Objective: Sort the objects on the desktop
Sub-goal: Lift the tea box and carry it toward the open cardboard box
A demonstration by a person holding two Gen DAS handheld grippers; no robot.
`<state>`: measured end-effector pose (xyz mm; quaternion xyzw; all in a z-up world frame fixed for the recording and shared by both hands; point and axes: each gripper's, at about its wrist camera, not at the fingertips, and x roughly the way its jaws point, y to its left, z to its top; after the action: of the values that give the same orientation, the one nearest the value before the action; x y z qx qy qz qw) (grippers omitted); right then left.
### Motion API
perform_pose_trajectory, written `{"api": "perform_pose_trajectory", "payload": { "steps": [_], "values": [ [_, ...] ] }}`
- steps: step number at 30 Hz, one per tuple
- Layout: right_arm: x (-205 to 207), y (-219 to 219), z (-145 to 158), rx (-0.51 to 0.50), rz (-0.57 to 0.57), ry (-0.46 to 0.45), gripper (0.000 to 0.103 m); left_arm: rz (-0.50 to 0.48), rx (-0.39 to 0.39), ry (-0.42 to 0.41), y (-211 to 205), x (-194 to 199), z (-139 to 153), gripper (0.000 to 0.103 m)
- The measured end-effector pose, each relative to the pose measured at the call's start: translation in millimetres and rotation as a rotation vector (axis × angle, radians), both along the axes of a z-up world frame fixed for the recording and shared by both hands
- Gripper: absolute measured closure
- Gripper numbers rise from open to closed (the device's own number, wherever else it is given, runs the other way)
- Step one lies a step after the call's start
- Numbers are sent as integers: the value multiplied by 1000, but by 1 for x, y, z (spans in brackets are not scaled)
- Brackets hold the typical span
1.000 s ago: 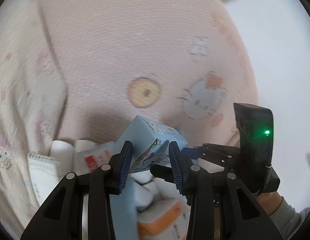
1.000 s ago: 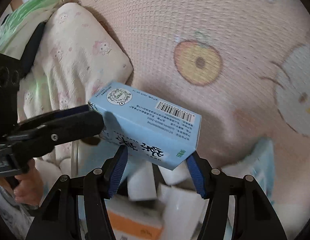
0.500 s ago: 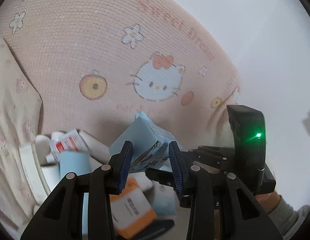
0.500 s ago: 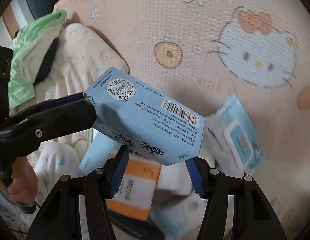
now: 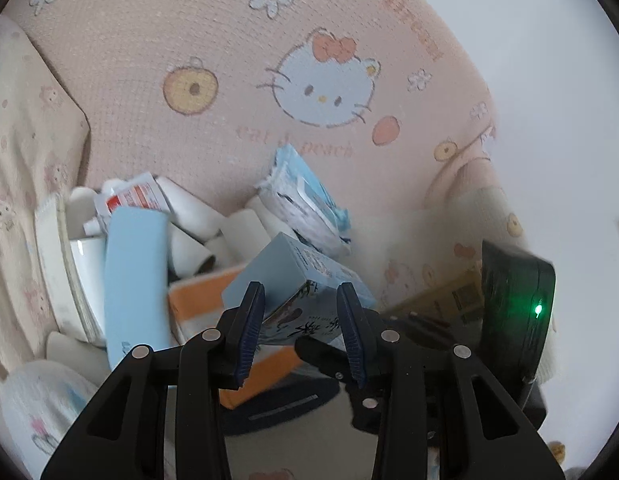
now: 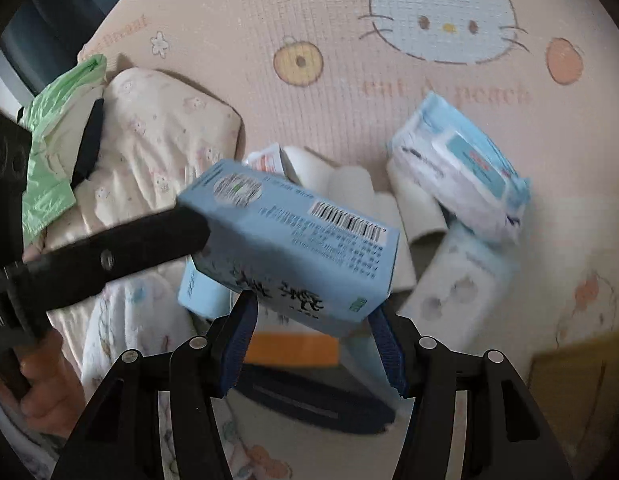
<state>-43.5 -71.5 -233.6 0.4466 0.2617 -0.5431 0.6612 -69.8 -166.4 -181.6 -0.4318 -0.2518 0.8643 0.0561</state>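
Both grippers clamp one light-blue carton (image 6: 293, 248) held in the air above the clutter: the right gripper (image 6: 313, 340) pinches its lower end, while the left gripper (image 5: 301, 326) grips its other end. Just beyond lie an orange-and-white box (image 5: 197, 300), white paper rolls (image 6: 349, 184) and a wipes pack (image 6: 457, 172); farthest is the pink cat-print blanket (image 5: 149, 40).

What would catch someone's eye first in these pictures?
A light blue box held in the air between both claws, the right claw at its near end and the left claw at the other. Under it lies a pile of tissue packs and cardboard tubes, with a wet wipes pack at its far edge. All of it sits on a pink cartoon cat mat.
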Motion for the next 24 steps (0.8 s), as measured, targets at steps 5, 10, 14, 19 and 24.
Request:
{"api": "perform_pose_trajectory", "payload": {
  "steps": [5, 10, 14, 19, 24],
  "values": [
    [-9, 25, -11, 4, -111, -124, 48, 23, -20, -29, 13, 5, -3, 62],
    [-10, 37, -8, 11, -124, -84, 48, 0, -33, -68, 21, 4, -5, 62],
    [-16, 39, -12, 29, -149, -161, 48, 25, -22, -117, 19, 3, -11, 62],
    [-19, 36, -20, 49, -146, -190, 48, 43, 2, -203, 9, -1, -26, 62],
    [-23, 24, -29, 61, -139, -220, 48, 77, 20, -265, -1, -8, -45, 63]
  ]
}}
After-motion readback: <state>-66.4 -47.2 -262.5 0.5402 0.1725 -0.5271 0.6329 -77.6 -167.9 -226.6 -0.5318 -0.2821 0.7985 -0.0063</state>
